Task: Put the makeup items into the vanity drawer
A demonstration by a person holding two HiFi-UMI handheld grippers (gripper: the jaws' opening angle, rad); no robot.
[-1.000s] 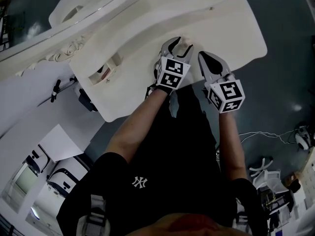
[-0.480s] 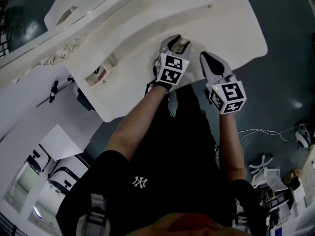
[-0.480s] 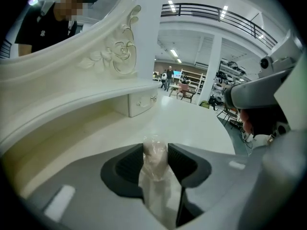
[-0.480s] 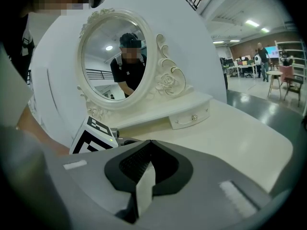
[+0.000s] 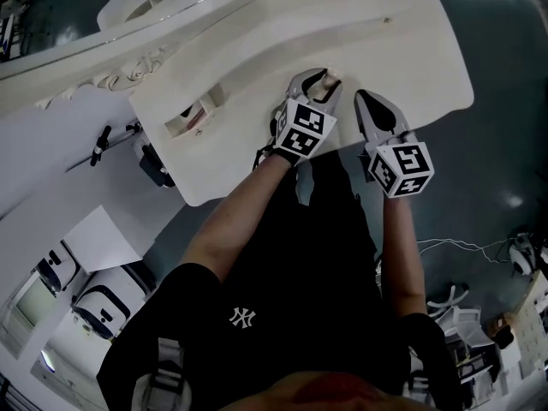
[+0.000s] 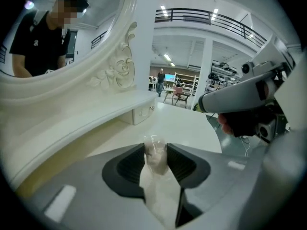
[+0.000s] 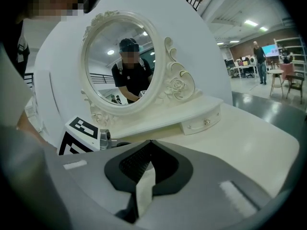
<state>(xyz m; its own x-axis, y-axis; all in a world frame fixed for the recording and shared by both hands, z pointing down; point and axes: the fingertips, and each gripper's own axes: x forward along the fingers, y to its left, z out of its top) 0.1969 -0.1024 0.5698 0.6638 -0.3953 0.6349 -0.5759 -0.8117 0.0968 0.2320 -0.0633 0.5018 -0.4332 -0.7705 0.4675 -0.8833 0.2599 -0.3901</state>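
Over glossy cream vanity top point(image 5: 257, 50), before carved oval mirror point(image 7: 120, 63).
Clear tube point(image 6: 155, 158) pinched in left gripper point(image 6: 156, 147); right gripper point(image 7: 149, 145) clenched, empty.

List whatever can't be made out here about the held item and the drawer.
- Small pale item in the left gripper: what kind it is. The jaws cover its sides in the left gripper view, and it is too small in the head view.
- Open drawer: its contents, too small and dark in the head view.
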